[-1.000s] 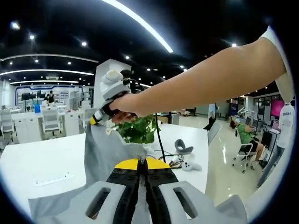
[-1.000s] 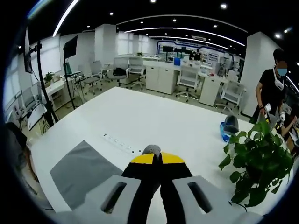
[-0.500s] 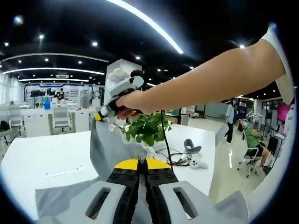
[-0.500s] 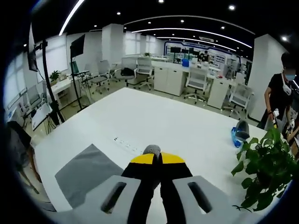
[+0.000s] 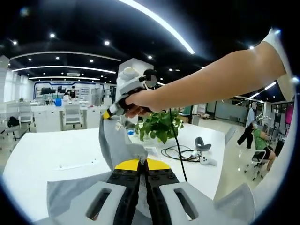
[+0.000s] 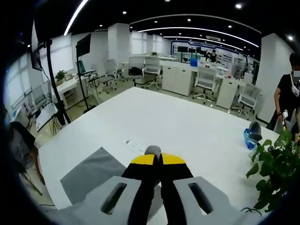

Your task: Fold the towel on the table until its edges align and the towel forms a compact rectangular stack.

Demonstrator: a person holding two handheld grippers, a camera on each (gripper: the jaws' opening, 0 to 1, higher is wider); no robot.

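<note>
A grey towel (image 5: 114, 140) hangs stretched between my two grippers, and its lower part (image 6: 91, 171) lies flat on the white table (image 6: 154, 117). My left gripper (image 5: 142, 161) is shut on a fold of the towel close to the camera. My right gripper (image 5: 108, 115), held by a hand, is raised above it and pinches a towel corner. In the right gripper view, a small bunch of grey cloth (image 6: 152, 150) pokes out between the shut yellow tips of my right gripper (image 6: 157, 156).
A potted plant (image 5: 159, 126) stands on the table behind the towel, with black cables and a grey device (image 5: 201, 146) beside it. A white power strip (image 6: 133, 144) lies near the towel. A tripod stand (image 6: 85, 75) and office chairs are beyond the table's edge. A person (image 6: 289, 96) stands far right.
Both views have panned a little with the hands. Both grippers keep their hold on the towel, and the raised corner stays lifted above the table.
</note>
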